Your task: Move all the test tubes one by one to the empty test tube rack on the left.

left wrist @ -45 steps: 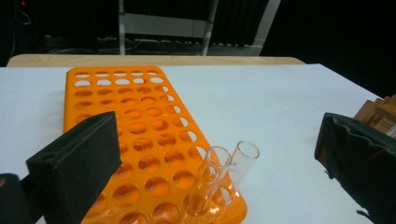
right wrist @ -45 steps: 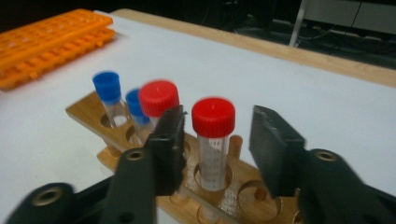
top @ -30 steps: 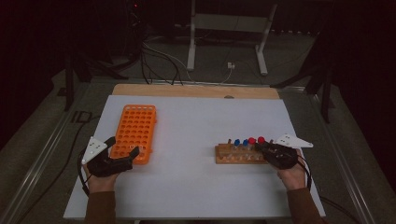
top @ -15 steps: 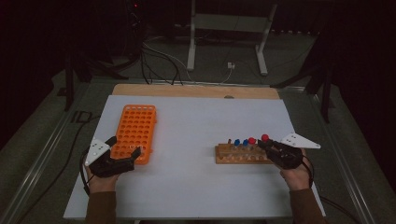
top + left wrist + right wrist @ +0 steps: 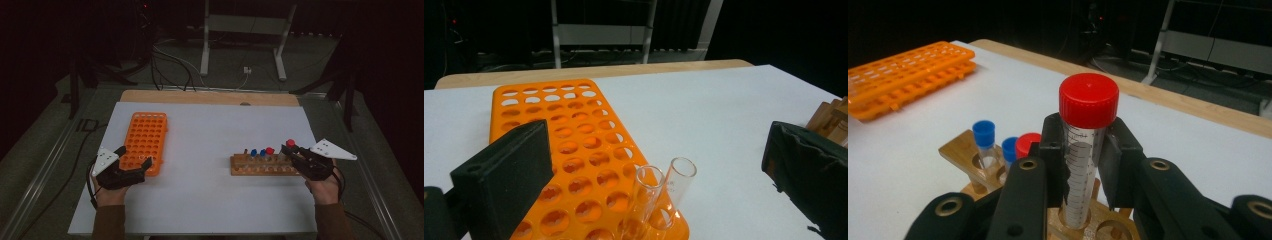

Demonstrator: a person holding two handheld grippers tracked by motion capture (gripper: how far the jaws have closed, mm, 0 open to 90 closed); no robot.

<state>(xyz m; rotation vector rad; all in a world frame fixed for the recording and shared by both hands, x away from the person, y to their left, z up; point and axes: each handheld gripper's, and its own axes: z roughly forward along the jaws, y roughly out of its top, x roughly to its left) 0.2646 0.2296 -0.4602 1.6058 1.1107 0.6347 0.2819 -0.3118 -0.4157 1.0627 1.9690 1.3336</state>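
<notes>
Count: one orange tube rack (image 5: pixel 145 141) holding two uncapped glass tubes (image 5: pixel 659 195); one wooden rack (image 5: pixel 262 164) with two blue-capped tubes (image 5: pixel 984 142) and one red-capped. Right gripper (image 5: pixel 1083 165) clenches a red-capped graduated tube (image 5: pixel 1087 150), its base at a wooden-rack hole. Left gripper (image 5: pixel 654 165) gapes, released, beside the orange rack's near corner.

An orange tube rack (image 5: pixel 569 165) was seen lying on the white counter (image 5: pixel 724 115), between the widely parted jaws of the left gripper (image 5: pixel 659 175). Two clear uncapped glass tubes (image 5: pixel 661 197) were stood tilted in its nearest holes. A wooden rack's corner (image 5: pixel 831 120) was glimpsed behind the right-hand jaw.
</notes>
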